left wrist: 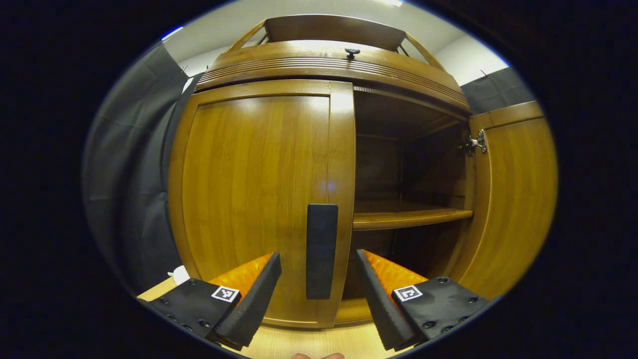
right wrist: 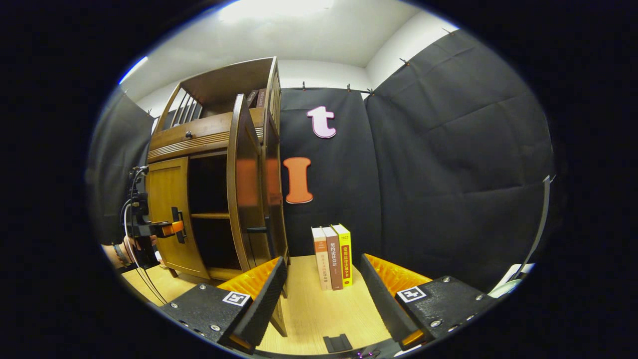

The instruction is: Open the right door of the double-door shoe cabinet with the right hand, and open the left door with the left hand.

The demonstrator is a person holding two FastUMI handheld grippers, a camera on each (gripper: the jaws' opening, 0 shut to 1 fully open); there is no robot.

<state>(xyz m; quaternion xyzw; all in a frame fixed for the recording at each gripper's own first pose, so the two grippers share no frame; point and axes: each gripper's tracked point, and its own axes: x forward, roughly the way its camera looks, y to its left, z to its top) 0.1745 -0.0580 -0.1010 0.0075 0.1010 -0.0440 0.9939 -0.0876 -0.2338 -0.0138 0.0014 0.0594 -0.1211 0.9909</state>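
Note:
A brown wooden shoe cabinet [left wrist: 329, 65] stands close in the left gripper view. Its left door [left wrist: 259, 199] is closed, with a dark upright handle [left wrist: 321, 251] at its inner edge. My left gripper [left wrist: 319, 294] is open, and that handle stands between the fingertips, untouched. The right door [left wrist: 513, 194] is swung wide, showing a shelf [left wrist: 406, 215] inside. In the right gripper view the cabinet [right wrist: 209, 134] sits to the left with the open right door [right wrist: 249, 194] edge-on. My right gripper [right wrist: 321, 294] is open with nothing in it, away from the door. The left gripper [right wrist: 172, 228] shows there at the left door.
Three upright books [right wrist: 333, 257] stand on the light wooden floor [right wrist: 319, 309] against the black cloth wall, right of the cabinet. A small dark block [right wrist: 337, 343] lies on the floor near the right gripper. A person's hand [right wrist: 124, 252] holds the left gripper.

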